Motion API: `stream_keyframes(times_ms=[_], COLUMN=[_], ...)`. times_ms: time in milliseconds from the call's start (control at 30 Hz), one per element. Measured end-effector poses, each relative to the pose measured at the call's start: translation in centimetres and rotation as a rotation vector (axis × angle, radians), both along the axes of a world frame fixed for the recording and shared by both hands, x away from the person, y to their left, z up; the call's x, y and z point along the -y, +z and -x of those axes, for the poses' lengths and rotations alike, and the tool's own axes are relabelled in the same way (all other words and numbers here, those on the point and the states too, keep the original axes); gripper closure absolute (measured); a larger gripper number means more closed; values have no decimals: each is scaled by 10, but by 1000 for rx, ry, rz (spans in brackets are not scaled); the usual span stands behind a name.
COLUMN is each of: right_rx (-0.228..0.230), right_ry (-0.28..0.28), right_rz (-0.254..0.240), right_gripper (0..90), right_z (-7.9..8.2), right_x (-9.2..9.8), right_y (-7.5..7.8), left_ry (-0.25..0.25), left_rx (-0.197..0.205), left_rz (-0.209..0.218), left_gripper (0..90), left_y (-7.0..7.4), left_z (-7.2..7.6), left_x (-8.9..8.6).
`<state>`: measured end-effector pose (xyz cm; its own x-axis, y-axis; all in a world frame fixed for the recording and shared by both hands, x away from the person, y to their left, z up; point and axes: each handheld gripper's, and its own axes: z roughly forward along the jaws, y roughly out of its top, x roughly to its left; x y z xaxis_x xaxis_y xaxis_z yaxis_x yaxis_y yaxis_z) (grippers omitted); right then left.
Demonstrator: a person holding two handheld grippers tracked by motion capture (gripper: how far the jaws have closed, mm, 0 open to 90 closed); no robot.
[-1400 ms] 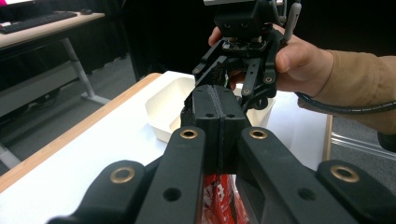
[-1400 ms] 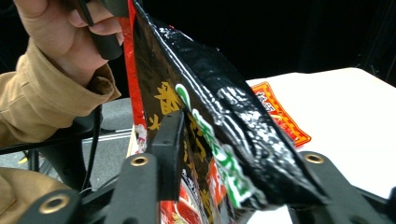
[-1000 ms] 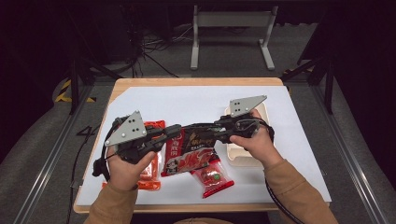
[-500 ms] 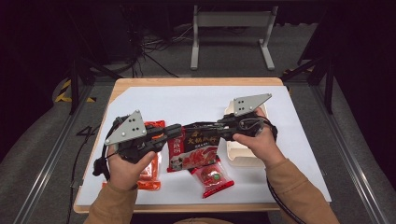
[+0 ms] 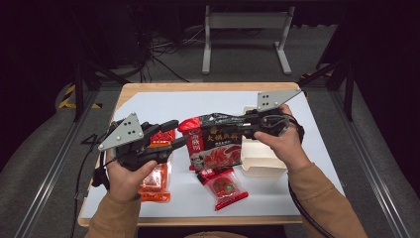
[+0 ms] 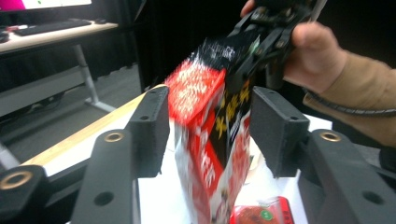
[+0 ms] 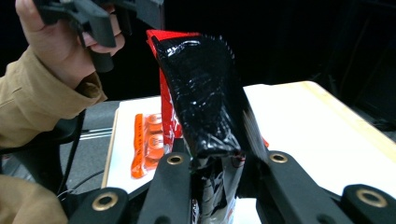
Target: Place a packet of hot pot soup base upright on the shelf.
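Red-and-black snack bag (image 5: 218,141) hangs above the table (image 5: 208,89), passed to one gripper.
Right gripper (image 5: 247,124) pinches its black top edge to carry it; left gripper (image 5: 178,144) has just been opening its jaws, now spread clear either side.

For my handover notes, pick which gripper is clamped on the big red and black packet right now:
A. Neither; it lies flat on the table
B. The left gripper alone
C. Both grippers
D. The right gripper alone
D. The right gripper pinches the red and black packet by one end and holds it up, while the left gripper has just been opening, its pads standing apart on either side of the packet.
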<state>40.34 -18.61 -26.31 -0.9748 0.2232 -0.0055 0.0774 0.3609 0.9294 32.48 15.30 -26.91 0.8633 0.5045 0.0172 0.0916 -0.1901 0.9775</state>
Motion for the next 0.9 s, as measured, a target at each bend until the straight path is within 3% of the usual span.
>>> stream_keyframes(times_ms=[267, 367, 667, 900], right_rx=[24, 39, 67, 85], right_ry=[-78, -112, -187, -249], right_rz=[-6, -4, -2, -4], right_gripper=[790, 790, 789, 788], right_z=[-8, -14, -29, -42], right_x=[15, 22, 41, 57], right_y=[24, 32, 41, 45], left_ry=[43, 43, 81, 99], left_rx=[-6, -23, -33, -83], left_rz=[-17, -5, -13, -8], left_gripper=[417, 402, 353, 322], left_y=[-2, -4, -8, -12], left_z=[-6, -10, -16, -23], left_x=[-6, -10, -15, -19])
